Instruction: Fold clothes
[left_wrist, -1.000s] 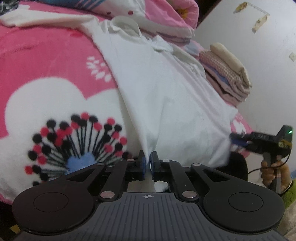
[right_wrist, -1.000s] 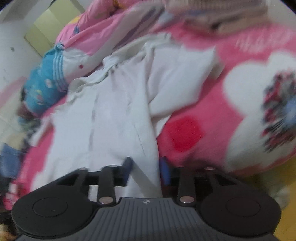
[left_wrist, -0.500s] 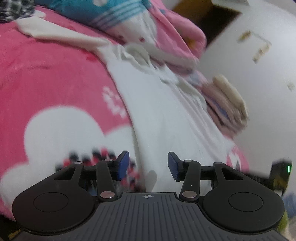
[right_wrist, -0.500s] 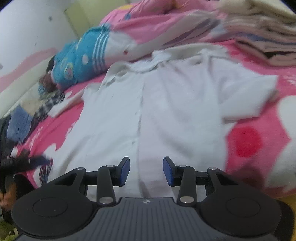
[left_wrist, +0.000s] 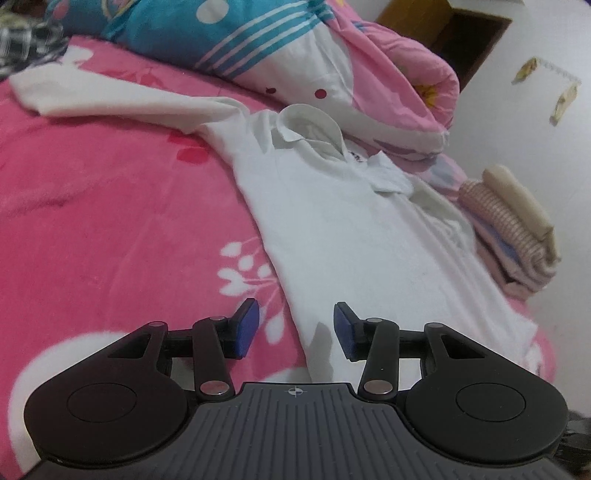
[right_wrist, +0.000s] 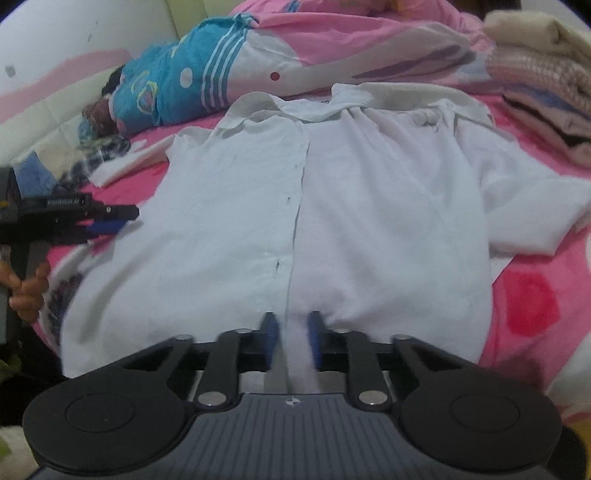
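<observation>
A white collared shirt (right_wrist: 332, 206) lies spread face up on a pink flowered blanket (left_wrist: 110, 221), collar toward twelve o'clock and hem toward six in both wrist views. The right gripper (right_wrist: 291, 339) sits at the hem's middle, its blue pads closing with a ridge of the shirt's button placket standing between them; the blur there leaves it unclear whether the pads already press the cloth. Only this view shows the whole front, the sleeve folded across at three o'clock, and the left gripper (right_wrist: 110, 221) at nine o'clock, held by a hand (right_wrist: 26, 291) just off the shirt's side edge.

The left wrist view adds what the other misses: the far sleeve (left_wrist: 110, 99) stretched flat toward ten o'clock, and the shirt's long side edge running from collar (left_wrist: 310, 122) down to six o'clock. There the left gripper (left_wrist: 293, 328) stands with its jaws spread and nothing gripped, the shirt's edge lying beneath the gap.

A rolled pink and blue quilt (left_wrist: 295, 55) crowds the collar at twelve o'clock, and a stack of folded clothes (left_wrist: 517, 229) sits close to the shirt at two to three o'clock. Bare blanket lies open from seven to ten o'clock in the left view, and at four o'clock in the right
</observation>
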